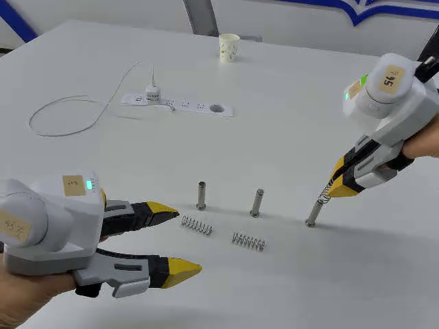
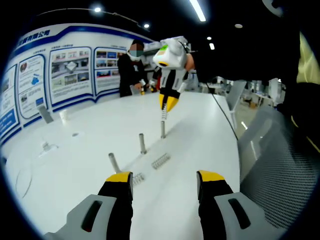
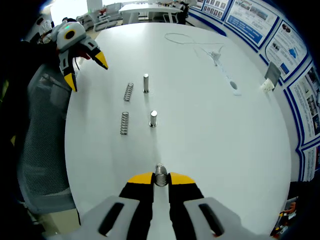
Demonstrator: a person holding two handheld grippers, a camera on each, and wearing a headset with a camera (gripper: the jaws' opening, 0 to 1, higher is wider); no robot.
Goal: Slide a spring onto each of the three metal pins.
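A: A wide white table [image 1: 288, 123] is set in a hall lined with poster boards. A power strip [image 1: 178, 105] and a paper cup [image 1: 229, 47] are placed far beyond the middle pin [image 1: 256, 203]. How are the springs to be handled?

B: They are judged very light, thin-wired and compliant. They are likely to roll, or to be flicked away if squeezed hard. A gentle hold across the coils near one end is advised, so that the other end is free for a pin.

A: How do they look?

B: Short, silvery, loosely wound. One loose spring [image 1: 197, 225] is found to the near left of the middle pin, and a second spring [image 1: 248, 240] just in front of it. A third spring [image 1: 324, 195] is pinched in the closed right gripper [image 1: 341, 192], to the right of the middle pin. Its lower end appears to meet the top of the right pin [image 1: 314, 214]. The left pin [image 1: 201, 195] and the middle pin are bare.

A: And the left gripper [image 1: 182, 240]?

B: It is held empty with jaws spread, left of the middle pin and nearer the person.
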